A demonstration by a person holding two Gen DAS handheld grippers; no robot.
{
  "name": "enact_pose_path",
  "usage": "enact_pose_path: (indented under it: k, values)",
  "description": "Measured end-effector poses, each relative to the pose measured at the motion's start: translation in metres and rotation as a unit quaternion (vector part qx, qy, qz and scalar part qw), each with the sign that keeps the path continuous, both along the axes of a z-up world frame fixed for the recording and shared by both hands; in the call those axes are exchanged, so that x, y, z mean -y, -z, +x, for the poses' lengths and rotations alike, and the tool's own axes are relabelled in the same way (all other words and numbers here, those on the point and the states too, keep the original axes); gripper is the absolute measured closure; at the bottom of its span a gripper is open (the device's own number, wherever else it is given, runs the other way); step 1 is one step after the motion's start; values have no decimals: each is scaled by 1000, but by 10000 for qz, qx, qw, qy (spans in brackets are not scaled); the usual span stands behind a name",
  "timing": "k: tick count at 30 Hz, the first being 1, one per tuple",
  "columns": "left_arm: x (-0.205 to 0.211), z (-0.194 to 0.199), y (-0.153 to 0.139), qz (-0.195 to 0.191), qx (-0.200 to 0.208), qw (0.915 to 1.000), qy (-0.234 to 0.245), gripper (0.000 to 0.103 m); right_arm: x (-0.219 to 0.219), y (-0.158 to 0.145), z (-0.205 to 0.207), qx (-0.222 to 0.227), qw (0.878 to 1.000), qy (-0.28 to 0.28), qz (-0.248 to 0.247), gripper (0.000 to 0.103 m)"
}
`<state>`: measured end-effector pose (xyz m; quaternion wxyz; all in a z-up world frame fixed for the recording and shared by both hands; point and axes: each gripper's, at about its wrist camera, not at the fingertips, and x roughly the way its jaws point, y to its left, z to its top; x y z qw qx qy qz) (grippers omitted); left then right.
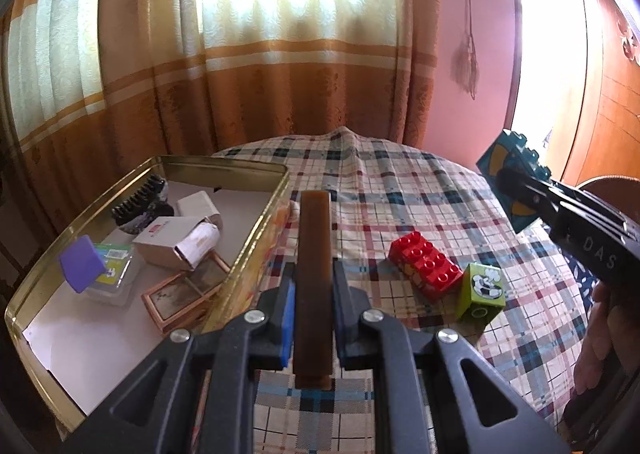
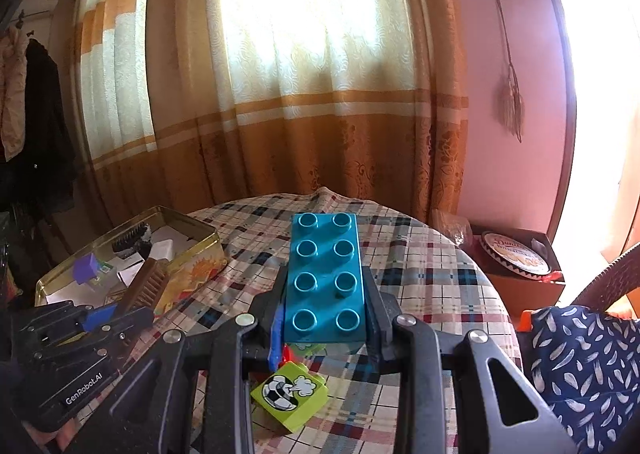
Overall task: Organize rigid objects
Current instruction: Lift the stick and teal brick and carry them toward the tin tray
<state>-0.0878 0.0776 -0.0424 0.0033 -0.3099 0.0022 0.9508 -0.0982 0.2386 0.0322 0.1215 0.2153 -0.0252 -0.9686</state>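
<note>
My left gripper (image 1: 314, 290) is shut on a long brown comb (image 1: 315, 254), held above the checked tablecloth just right of the gold tin (image 1: 256, 230). My right gripper (image 2: 326, 294) is shut on a teal eight-stud brick (image 2: 326, 274), held above the table; it also shows in the left wrist view (image 1: 508, 174). A red brick (image 1: 426, 264) and a lime green brick with a football picture (image 1: 482, 290) lie on the cloth. The green brick sits below the right gripper (image 2: 290, 394). The left gripper with the comb (image 2: 146, 286) shows at the left.
The open gold tin (image 2: 200, 242) holds a black brush (image 1: 138, 198), small cardboard boxes (image 1: 176, 242), a purple block (image 1: 82, 268) and a copper frame (image 1: 180, 294). A cardboard box with a round tin (image 2: 516, 254) stands right of the table. A patterned blue cushion (image 2: 580, 358) lies at the right.
</note>
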Motion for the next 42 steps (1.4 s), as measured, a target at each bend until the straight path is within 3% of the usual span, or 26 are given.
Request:
enact_pose_path:
  k: [42]
  values:
    - [31,35,-10,106,-633,9974,-331,89,50,-2,32,-354,9975,-611,53,69]
